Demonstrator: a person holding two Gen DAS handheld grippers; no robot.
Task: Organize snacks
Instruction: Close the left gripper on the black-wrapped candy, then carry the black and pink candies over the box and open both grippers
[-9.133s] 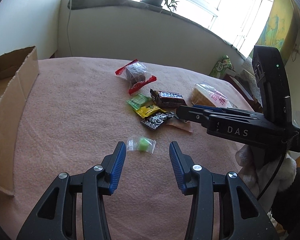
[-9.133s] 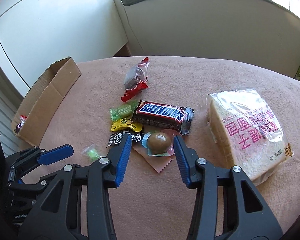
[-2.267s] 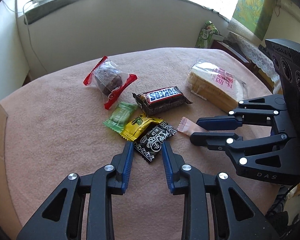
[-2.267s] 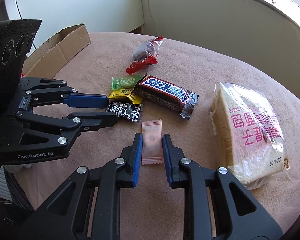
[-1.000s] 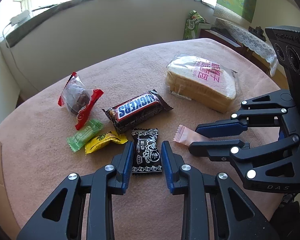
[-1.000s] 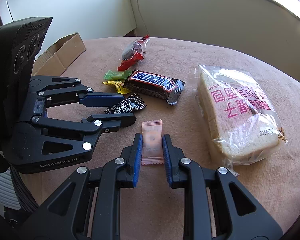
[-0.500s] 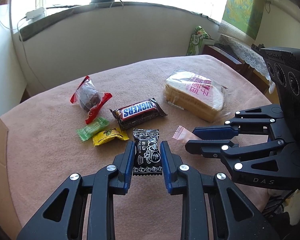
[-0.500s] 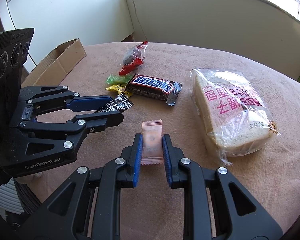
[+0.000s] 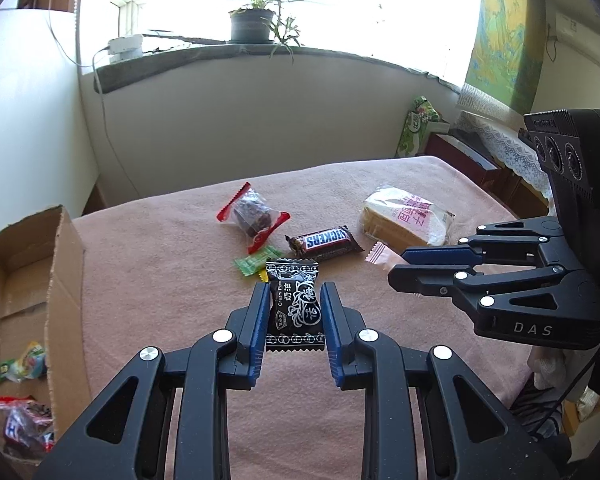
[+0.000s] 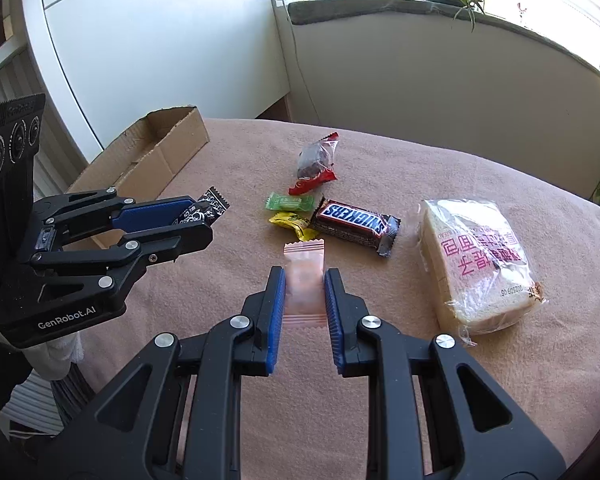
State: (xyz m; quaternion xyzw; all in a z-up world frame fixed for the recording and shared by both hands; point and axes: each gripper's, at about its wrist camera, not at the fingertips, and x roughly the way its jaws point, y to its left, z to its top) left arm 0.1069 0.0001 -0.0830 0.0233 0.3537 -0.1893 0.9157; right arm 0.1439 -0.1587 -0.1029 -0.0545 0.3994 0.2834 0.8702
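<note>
Black candy (image 9: 295,304) sits clenched in the left claw (image 9: 294,292), lifted above the desk (image 9: 160,280). Pink candy (image 10: 304,280) is pinched in the right claw (image 10: 304,280). At 12 o'clock from the left claw lie 3 sweets and a Snickers (image 9: 326,241); bread (image 9: 406,220) at 1, box (image 9: 60,264) at 9.

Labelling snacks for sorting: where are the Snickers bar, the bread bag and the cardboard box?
Snickers bar (image 10: 354,219), right wrist view, on its logo.
bread bag (image 10: 480,264), right wrist view, top face.
cardboard box (image 10: 180,140), right wrist view, end wall.
</note>
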